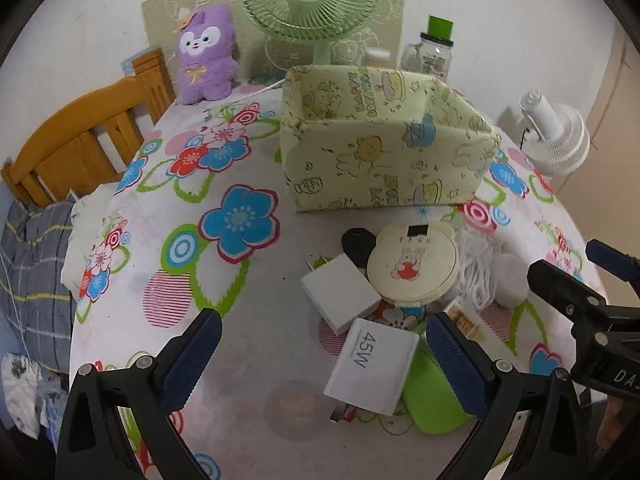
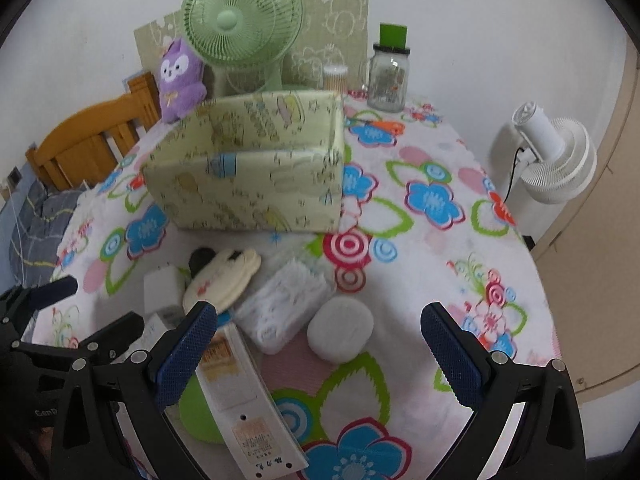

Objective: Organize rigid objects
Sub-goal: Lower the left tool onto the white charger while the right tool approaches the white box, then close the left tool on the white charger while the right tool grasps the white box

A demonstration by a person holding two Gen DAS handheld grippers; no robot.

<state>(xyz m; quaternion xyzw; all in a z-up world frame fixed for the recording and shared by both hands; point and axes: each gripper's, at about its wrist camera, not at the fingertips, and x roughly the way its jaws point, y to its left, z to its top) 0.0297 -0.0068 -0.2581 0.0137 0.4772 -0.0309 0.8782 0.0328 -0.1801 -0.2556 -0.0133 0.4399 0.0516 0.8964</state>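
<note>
Chargers (image 1: 370, 366) lie heaped before my fabric bin (image 1: 384, 140) on the floral tablecloth (image 1: 168, 264); my left gripper (image 1: 320, 356) hangs spread over them. Rightward, a white remote (image 2: 244, 392) and round case (image 2: 340, 328) sit between my right gripper's (image 2: 320, 356) spread fingers.

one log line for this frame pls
left gripper: open, over 45W charger | right gripper: open, empty | storage box: behind pile

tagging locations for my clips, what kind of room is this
Most likely a bedroom at home: a wooden bed frame with bedding beside the floral-cloth table, a purple plush toy and a green desk fan by the wall.
</note>
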